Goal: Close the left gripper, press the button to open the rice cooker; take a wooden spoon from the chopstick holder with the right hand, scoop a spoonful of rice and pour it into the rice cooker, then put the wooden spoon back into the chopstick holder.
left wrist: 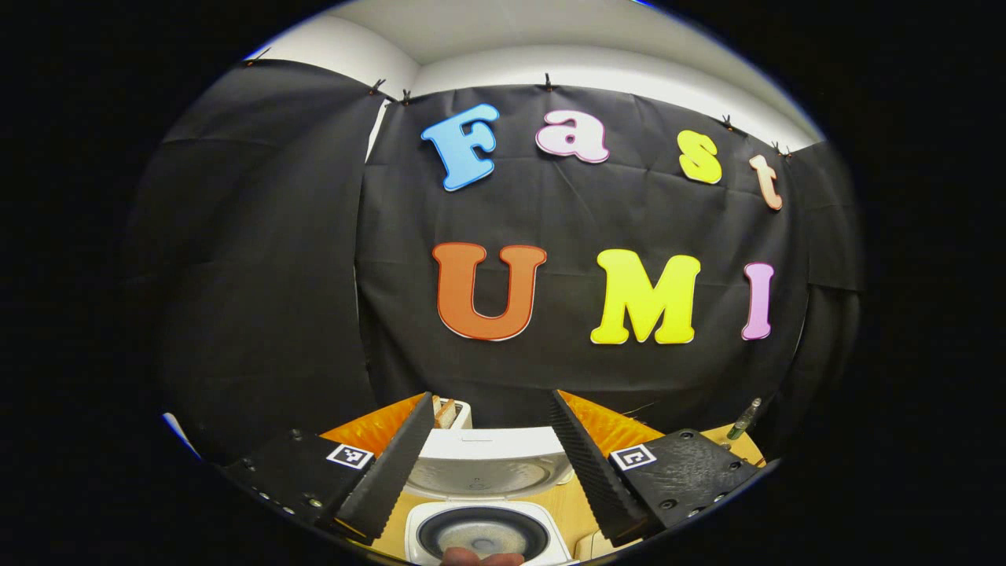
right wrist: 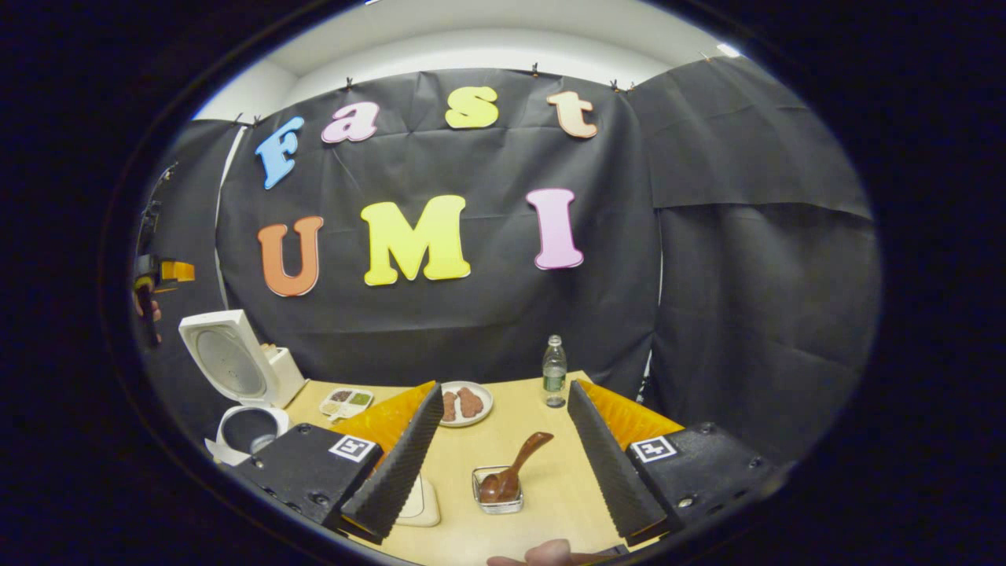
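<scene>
Both claws spread, empty: left gripper (left wrist: 491, 464) over the open rice cooker (left wrist: 487, 503), its front edge cut off; right gripper (right wrist: 503, 452) over the wooden spoon (right wrist: 515, 470), apparently resting in a small dish (right wrist: 498, 490).

Black cloth wall (right wrist: 487, 314) (clipped along its top) backs a light wooden table (right wrist: 550, 479).

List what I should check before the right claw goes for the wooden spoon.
1. Cooker open: ok. The rice cooker lid stands up and the inner pot is exposed.
2. Right claw ready: ok. It is open and holds nothing.
3. Wooden spoon reachable: ok. Its bowl rests in the small dish, and its handle leans up, free.
4. Rice on the spoon: cannot tell.
5. Bottle out of the way: ok. It stands upright behind the spoon, apart from it.
6. Left claw clear of the pot: cannot tell. It is open, looking down over the cooker.
</scene>
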`<act>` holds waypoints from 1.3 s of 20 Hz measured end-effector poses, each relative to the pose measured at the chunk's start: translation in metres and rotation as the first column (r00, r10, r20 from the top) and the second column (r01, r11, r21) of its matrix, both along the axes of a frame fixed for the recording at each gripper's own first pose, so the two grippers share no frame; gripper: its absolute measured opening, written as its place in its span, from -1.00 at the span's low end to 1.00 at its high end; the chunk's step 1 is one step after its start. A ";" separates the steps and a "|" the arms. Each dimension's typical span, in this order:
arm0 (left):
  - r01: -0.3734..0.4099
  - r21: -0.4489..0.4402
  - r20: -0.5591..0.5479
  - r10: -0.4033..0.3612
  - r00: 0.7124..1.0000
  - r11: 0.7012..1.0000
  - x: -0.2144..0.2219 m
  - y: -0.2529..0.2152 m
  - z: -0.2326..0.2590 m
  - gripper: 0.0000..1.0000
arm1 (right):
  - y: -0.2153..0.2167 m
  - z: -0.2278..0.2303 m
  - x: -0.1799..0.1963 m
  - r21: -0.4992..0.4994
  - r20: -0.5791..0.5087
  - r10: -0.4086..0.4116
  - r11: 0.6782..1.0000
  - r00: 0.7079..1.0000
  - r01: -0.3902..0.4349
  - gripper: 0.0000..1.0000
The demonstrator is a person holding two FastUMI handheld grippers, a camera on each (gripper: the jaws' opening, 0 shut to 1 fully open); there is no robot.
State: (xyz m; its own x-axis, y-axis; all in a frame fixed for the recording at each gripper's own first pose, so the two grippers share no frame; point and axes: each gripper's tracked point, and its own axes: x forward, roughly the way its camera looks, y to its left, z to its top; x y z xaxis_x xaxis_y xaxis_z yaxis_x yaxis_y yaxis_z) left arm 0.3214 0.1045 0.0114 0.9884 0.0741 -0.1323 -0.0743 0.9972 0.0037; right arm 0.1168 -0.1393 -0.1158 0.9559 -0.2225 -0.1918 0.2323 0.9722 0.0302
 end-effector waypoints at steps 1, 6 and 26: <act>-0.003 -0.002 -0.019 0.003 1.000 1.000 0.011 0.002 -0.007 0.89 | 0.000 -0.002 -0.005 -0.004 -0.004 -0.011 1.000 1.000 0.011 1.00; -0.032 -0.020 -0.120 0.030 0.992 0.999 0.060 0.020 -0.040 0.89 | -0.009 -0.014 -0.029 -0.026 -0.039 -0.076 0.997 0.996 0.075 1.00; -0.038 -0.053 -0.441 0.010 0.898 0.998 -0.067 -0.011 -0.131 0.94 | 0.040 -0.031 -0.004 0.048 -0.047 0.126 0.991 0.991 -0.124 1.00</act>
